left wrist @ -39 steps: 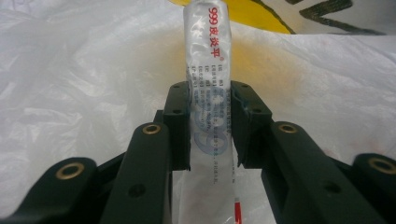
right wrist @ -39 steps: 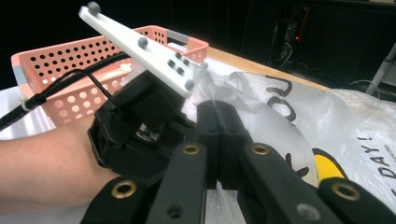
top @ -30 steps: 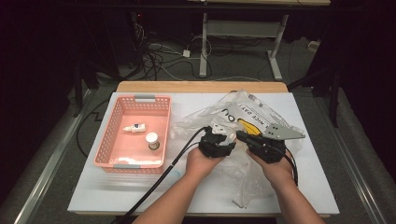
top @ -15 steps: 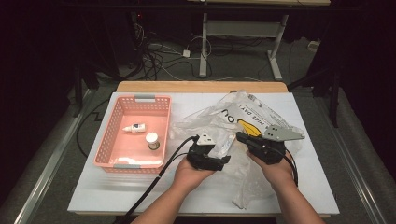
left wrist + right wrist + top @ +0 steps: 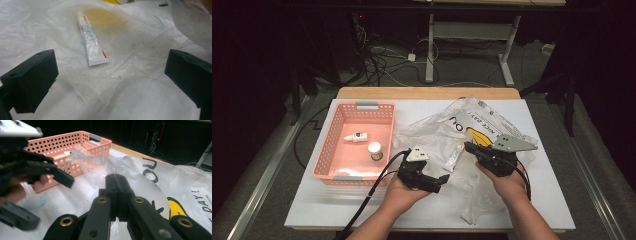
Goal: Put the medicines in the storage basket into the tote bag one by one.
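Observation:
A crumpled clear plastic bag with black and yellow print lies across the white table. Through its film shows a small white tube, also seen between the two hands. My left gripper hovers just short of the tube; its jaws have just been opening and stand wide with nothing between them. It sits at the bag's near left edge and appears at the left of the right gripper view. My right gripper is shut on a fold of the bag and holds it up.
A pink perforated basket stands at the left of the table and holds a small white bottle and a round-capped jar. Its corner is close to the bag. A cable trails from the left gripper towards the front edge.
My left gripper has drawn back from the bag, towards the person and slightly left, and its jaws have spread wide. The right gripper has stayed in place, still pinching the bag.

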A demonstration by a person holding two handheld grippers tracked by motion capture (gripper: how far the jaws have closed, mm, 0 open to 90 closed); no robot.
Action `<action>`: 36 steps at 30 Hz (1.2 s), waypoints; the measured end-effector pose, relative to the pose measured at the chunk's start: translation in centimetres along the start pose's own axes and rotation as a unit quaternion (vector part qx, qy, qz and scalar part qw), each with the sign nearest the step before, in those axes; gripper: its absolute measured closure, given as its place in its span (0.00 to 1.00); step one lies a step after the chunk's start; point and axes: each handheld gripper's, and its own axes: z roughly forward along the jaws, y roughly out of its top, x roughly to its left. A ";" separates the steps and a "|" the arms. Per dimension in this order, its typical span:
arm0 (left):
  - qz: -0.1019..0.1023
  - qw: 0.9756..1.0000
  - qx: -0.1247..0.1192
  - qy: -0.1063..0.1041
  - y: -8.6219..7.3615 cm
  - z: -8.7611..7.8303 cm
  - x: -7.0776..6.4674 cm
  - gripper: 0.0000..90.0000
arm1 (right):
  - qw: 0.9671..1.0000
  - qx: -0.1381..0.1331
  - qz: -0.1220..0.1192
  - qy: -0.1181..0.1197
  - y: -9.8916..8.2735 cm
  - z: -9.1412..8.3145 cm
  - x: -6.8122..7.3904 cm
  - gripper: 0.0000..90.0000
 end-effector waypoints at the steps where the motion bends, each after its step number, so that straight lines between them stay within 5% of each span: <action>1: -0.001 1.000 0.003 0.002 0.0 -0.4 0.1 0.00 | 1.000 0.000 0.000 -0.001 0.0 0.0 0.0 1.00; 20: -0.018 0.999 -0.017 0.048 -1.5 -6.4 2.5 0.00 | 1.000 0.003 0.003 -0.001 -0.2 0.0 -0.2 1.00; 36: -0.053 0.992 -0.031 0.106 -3.1 -9.8 5.7 0.00 | 1.000 0.004 0.005 -0.003 -0.3 -0.2 -0.3 1.00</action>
